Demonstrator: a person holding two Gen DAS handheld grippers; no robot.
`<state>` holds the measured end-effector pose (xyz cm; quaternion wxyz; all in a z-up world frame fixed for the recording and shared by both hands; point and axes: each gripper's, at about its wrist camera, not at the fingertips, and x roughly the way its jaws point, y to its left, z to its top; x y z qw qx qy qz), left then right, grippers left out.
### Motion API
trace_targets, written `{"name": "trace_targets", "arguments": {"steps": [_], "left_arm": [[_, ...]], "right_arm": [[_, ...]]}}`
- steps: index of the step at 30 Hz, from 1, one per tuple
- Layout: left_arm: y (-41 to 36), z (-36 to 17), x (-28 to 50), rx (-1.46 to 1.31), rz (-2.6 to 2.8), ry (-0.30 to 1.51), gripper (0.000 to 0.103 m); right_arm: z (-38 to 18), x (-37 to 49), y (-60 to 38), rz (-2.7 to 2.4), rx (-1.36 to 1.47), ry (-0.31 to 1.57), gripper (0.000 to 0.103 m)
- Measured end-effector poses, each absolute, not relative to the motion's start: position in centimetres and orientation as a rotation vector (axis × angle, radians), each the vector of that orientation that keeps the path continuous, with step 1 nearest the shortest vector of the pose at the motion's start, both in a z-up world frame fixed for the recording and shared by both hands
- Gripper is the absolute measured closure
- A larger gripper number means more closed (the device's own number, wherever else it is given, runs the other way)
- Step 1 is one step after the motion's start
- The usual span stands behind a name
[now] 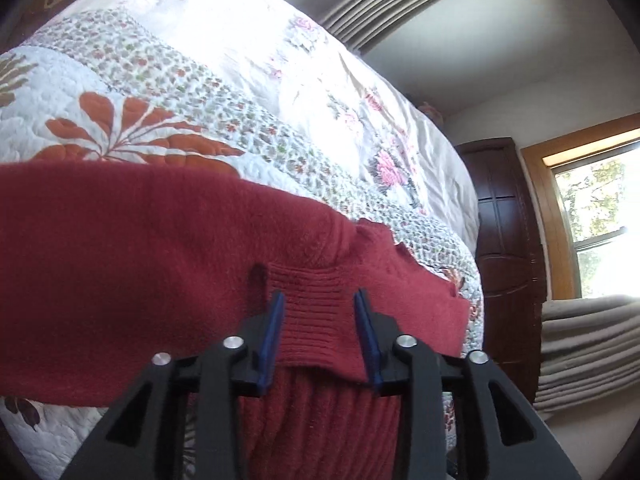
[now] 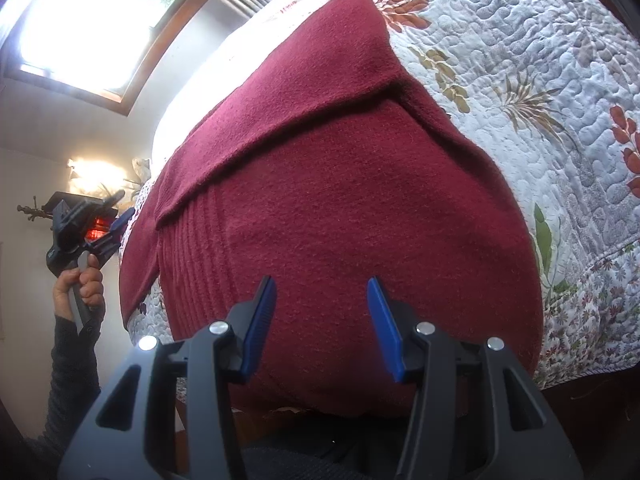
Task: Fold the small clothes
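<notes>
A dark red knitted sweater [image 1: 140, 260] lies flat on the quilted bed cover [image 1: 168, 80]. My left gripper [image 1: 319, 302] is open at the sweater's near edge, and a ribbed cuff [image 1: 316, 320] lies between its blue pads [image 1: 273, 332]. In the right wrist view the sweater [image 2: 340, 200] fills the middle, with one sleeve [image 2: 304, 92] folded diagonally across the body. My right gripper [image 2: 322, 282] is open just above the sweater's near hem, nothing between its fingers. The left gripper [image 2: 124, 206] shows at the sweater's far left edge, held by a hand [image 2: 80, 280].
The floral quilt [image 2: 540, 80] extends beyond the sweater to the right and far side. A dark wooden cabinet [image 1: 508, 240] and a window [image 1: 596, 220] stand past the bed's edge. Another bright window [image 2: 92, 20] and a lit lamp [image 2: 96, 168] are on the left.
</notes>
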<state>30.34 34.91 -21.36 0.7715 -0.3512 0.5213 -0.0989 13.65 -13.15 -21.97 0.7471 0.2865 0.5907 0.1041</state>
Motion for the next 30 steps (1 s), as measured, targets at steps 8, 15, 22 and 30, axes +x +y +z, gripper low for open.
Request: {"name": "trace_targets", "arguments": {"steps": [8, 15, 22, 30], "left_arm": [[32.8, -26.6, 30.6, -0.816, -0.140, 1.232, 0.043], [39.2, -21.9, 24.4, -0.973, -0.046, 0.991, 0.017], [52.8, -20.7, 10.1, -1.119, 0.333, 0.759, 0.010], [63.3, -24.9, 2.2, -1.371, 0.519, 0.595, 0.006]], "right_arm": [[-20.0, 14.4, -11.6, 0.300, 0.583, 1.264, 0.053], [-19.5, 14.5, -11.3, 0.308, 0.575, 1.262, 0.052], [-19.2, 15.3, -7.7, 0.388, 0.531, 1.287, 0.051], [-18.4, 15.9, -3.8, 0.454, 0.457, 1.310, 0.048]]}}
